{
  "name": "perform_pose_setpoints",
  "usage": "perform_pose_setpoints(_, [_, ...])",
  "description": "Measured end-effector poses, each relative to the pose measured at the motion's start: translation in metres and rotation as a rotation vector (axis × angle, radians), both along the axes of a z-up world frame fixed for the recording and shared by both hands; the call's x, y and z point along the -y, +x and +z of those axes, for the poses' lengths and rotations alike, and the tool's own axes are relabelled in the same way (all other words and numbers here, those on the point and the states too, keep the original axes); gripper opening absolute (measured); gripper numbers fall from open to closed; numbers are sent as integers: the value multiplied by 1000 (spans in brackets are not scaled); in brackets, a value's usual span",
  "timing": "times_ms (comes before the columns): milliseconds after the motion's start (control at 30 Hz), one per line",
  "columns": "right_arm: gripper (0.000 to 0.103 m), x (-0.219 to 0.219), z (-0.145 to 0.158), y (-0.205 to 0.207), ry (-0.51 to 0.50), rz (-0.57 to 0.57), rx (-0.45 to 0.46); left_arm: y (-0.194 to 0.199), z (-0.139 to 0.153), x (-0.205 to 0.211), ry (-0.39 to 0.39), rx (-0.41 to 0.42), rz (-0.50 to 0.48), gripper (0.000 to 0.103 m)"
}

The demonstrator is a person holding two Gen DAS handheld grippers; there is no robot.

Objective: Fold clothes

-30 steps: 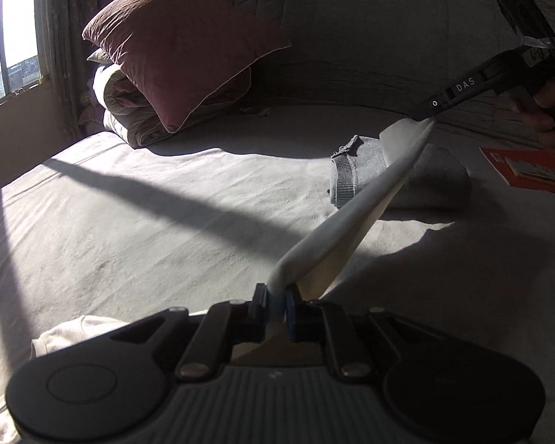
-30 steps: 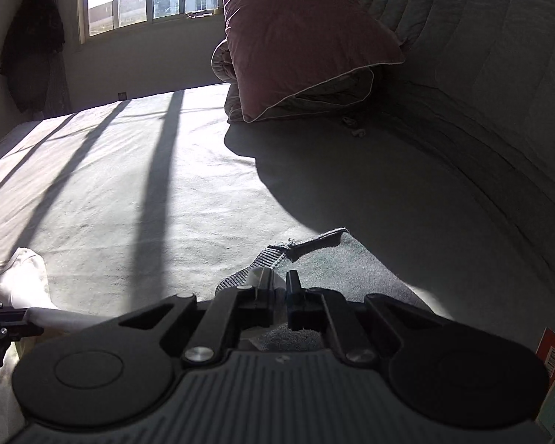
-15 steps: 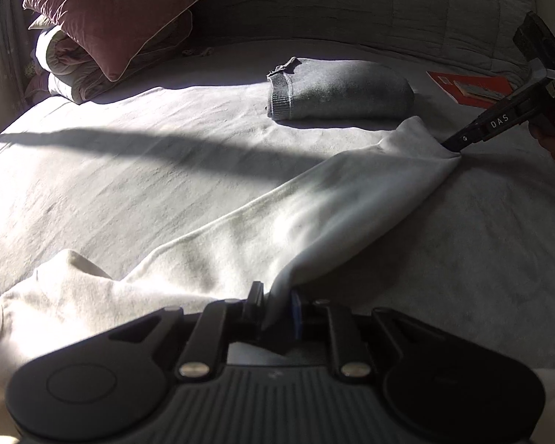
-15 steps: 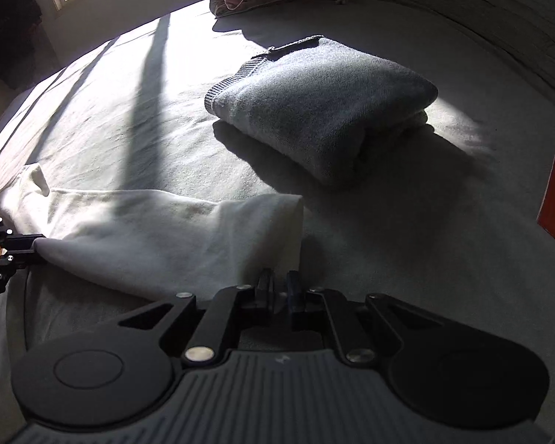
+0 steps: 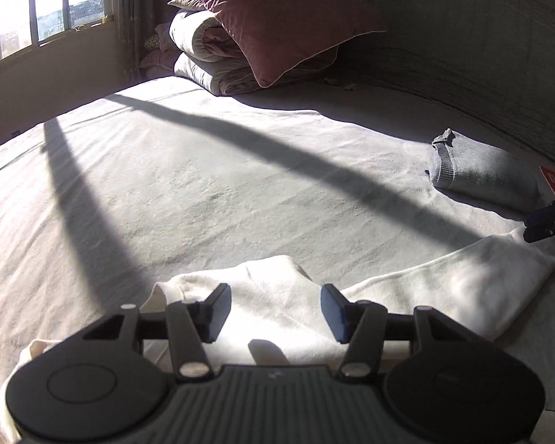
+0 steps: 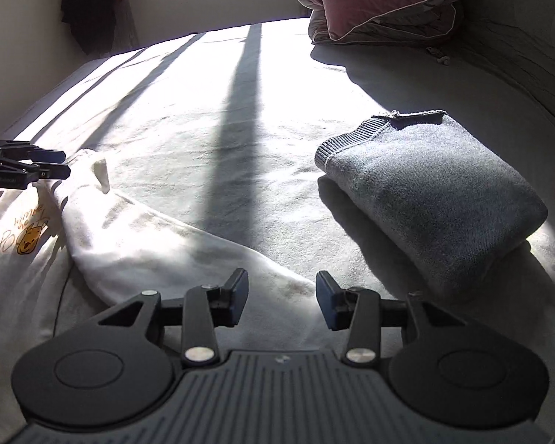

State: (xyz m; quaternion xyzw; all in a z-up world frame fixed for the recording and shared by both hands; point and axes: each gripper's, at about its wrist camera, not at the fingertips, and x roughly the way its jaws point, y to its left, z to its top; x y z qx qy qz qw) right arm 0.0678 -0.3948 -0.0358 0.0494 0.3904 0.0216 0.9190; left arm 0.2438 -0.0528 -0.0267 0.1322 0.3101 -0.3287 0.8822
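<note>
I see the bed (image 5: 211,185) filling both views, sunlit and striped with window shadow, a maroon pillow (image 5: 277,11) on rolled bedding at its far end. On the sheet, a grey sweater (image 6: 436,185) sits already folded, well apart from the white sweatshirt (image 5: 277,314) I am working, which lies near me with one sleeve (image 6: 174,244) laid out towards the right. I judge it soft, light and limp: it will sag and crease wherever I lift it, so I would pinch at the hem, cuff or shoulder seam, not mid-panel. My left gripper (image 5: 275,309) hangs just over the white body, its jaws opening, roughly half spread, gripping nothing. My right gripper (image 6: 282,298) is over the sleeve's cuff end, jaws likewise opening, about half apart, pads clear of cloth.
</note>
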Motion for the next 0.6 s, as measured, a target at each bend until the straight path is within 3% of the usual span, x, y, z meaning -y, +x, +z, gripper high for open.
perform_pose_setpoints(167, [45, -13, -9, 22, -23, 71, -13, 49, -10, -25, -17, -51, 129, 61])
perform_pose_setpoints(400, [45, -25, -21, 36, -27, 125, -49, 81, -32, -26, -62, -160, 110, 60])
perform_pose_setpoints(467, [44, -26, -23, 37, -30, 133, -52, 85, -37, -22, -59, -193, 100, 51])
perform_pose_setpoints(500, [40, -26, -24, 37, -31, 136, -54, 85, -40, -20, -55, -206, 95, 39])
perform_pose_setpoints(533, [36, -28, -25, 36, -34, 143, -55, 83, -42, -18, -48, -205, 95, 36])
perform_pose_setpoints(600, [15, -35, -25, 33, -72, 168, -56, 77, -43, -17, -47, -188, 101, 17])
